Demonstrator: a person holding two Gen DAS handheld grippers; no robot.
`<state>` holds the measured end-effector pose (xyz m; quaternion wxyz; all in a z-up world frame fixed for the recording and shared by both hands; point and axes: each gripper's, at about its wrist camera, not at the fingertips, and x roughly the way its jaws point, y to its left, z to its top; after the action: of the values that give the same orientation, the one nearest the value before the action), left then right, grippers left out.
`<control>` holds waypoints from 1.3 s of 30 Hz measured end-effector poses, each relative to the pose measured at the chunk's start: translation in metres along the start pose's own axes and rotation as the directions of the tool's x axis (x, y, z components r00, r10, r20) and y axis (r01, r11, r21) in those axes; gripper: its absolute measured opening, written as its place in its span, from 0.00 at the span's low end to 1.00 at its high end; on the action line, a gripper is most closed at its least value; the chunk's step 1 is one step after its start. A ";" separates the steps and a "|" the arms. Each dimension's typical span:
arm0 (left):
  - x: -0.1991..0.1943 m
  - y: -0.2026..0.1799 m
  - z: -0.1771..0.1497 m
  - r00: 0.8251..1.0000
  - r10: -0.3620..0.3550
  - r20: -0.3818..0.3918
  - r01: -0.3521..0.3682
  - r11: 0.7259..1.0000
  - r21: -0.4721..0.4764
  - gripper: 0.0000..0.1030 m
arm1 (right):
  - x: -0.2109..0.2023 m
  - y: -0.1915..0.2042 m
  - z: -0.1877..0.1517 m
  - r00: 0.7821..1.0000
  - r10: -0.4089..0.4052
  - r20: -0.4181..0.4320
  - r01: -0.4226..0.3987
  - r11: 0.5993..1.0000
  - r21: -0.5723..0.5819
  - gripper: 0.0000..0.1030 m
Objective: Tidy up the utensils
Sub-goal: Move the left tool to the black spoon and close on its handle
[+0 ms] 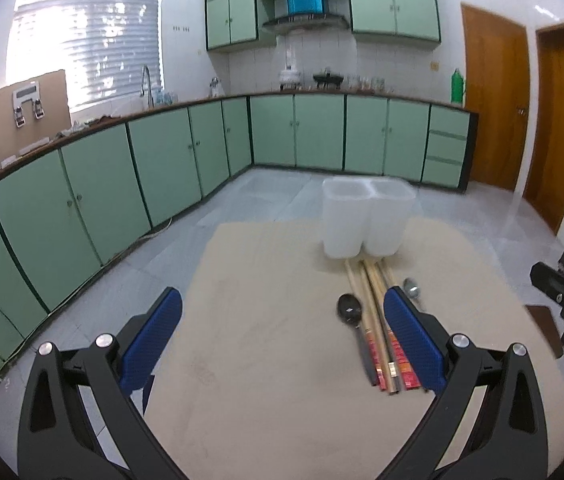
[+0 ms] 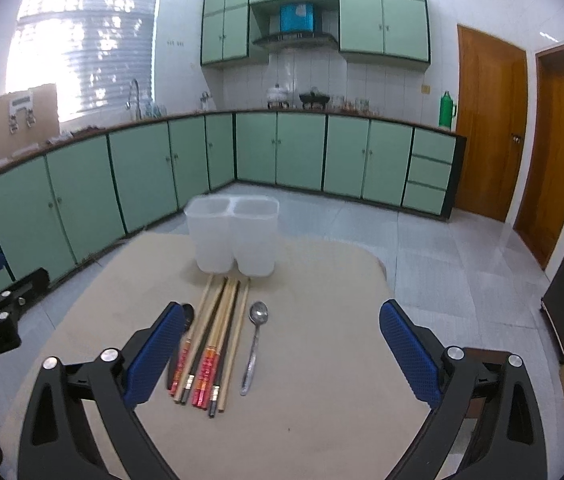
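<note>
A bundle of chopsticks [image 2: 214, 340] lies on the beige table [image 2: 321, 400], their tips pointing toward 12 o'clock at a translucent two-compartment holder [image 2: 233, 240] standing upright at the table's far edge. Both compartments look empty, as far as the frosted walls let one tell. A metal spoon [image 2: 256, 344] lies just beside the chopsticks at their 3 o'clock, bowl toward the holder. A black spoon [image 1: 349, 310] lies on the other side, at their 9 o'clock, touching or nearly touching the nearest stick.

The right gripper [image 2: 282, 320] hovers over the table with its blue-padded jaws spread wide, holding nothing; the left pad overlaps the black spoon in the right wrist view, and the metal spoon sits between the pads. The left gripper [image 1: 282, 304] is likewise spread wide and empty, with the utensils at its 2 o'clock, its right pad over the chopsticks.

Green cabinets [image 2: 301, 152] line the far walls.
</note>
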<state>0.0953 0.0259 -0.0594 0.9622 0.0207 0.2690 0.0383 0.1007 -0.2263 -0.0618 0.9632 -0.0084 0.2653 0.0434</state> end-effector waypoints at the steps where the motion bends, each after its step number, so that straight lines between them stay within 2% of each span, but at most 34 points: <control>1: 0.012 0.001 -0.002 1.000 0.008 -0.024 -0.008 1.000 0.002 0.95 | 0.010 -0.001 0.000 1.000 0.004 -0.021 -0.004 1.000 0.002 0.90; 5: 0.051 -0.001 -0.005 0.995 0.005 -0.097 -0.004 1.000 0.011 0.95 | 0.061 -0.008 -0.003 0.991 0.048 -0.124 -0.045 0.999 0.022 0.82; 11: 0.100 -0.010 -0.011 0.984 -0.014 -0.175 0.016 1.000 0.011 0.95 | 0.132 -0.007 -0.008 0.963 0.108 -0.245 -0.102 0.994 0.037 0.68; 17: 0.134 -0.017 -0.018 0.973 -0.027 -0.230 0.028 1.000 -0.002 0.95 | 0.177 0.001 -0.018 0.931 0.150 -0.334 -0.141 0.989 0.054 0.58; 30: 0.176 -0.024 -0.020 0.962 -0.030 -0.272 0.030 1.000 -0.003 0.95 | 0.213 0.011 -0.022 0.908 0.169 -0.383 -0.159 0.986 0.058 0.44; 35: 0.181 -0.029 -0.023 0.958 -0.053 -0.281 0.055 0.999 -0.002 0.95 | 0.215 0.017 -0.023 0.917 0.148 -0.371 -0.151 0.988 0.020 0.28; 39: 0.185 -0.035 -0.026 0.954 -0.069 -0.293 0.073 0.997 0.003 0.95 | 0.211 0.018 -0.025 0.923 0.136 -0.360 -0.145 0.989 0.003 0.28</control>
<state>0.2418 0.0070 -0.1798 0.9123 0.0119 0.4092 0.0045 0.2666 -0.1924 -0.1907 0.8928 -0.0088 0.4360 0.1131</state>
